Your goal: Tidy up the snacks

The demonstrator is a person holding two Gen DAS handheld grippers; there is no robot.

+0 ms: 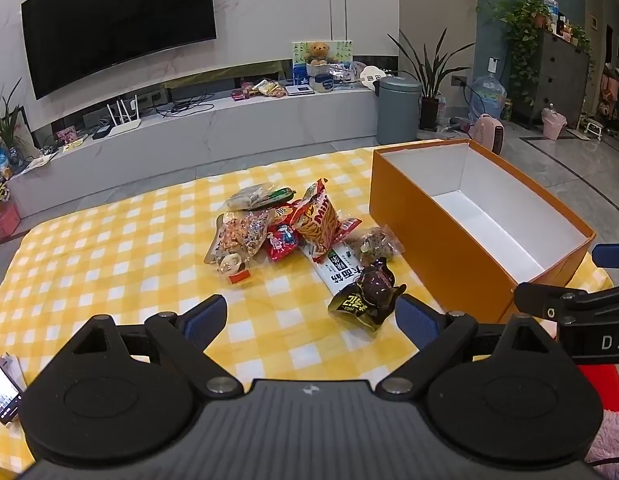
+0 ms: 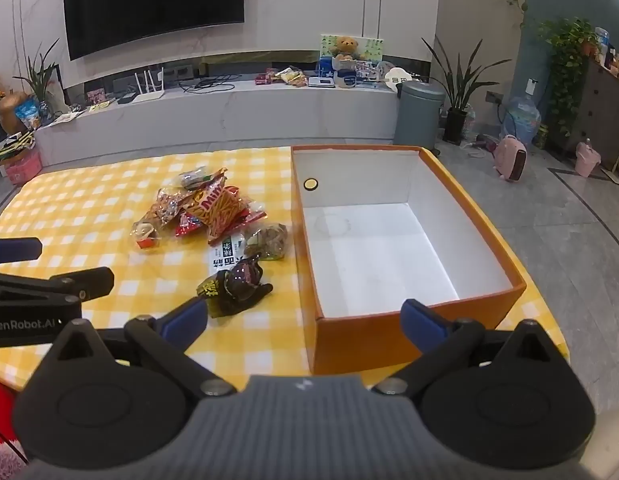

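I hold both grippers, left gripper (image 1: 311, 316) and right gripper (image 2: 305, 320), fingers spread, empty: the heap of foil snack packets (image 1: 285, 228) lies ahead, the open orange cardboard box (image 2: 393, 336) under my right fingers, ready for loading.

1. On my left gripper's (image 2: 15, 280) black body I read "GenRobot.AI"
2. On my right gripper's (image 1: 581, 300) body only "DA" shows, cut by the frame edge
3. The orange stick-snack bag (image 1: 319, 222), left of the orange box (image 1: 441, 240), reads "Mini", part hidden
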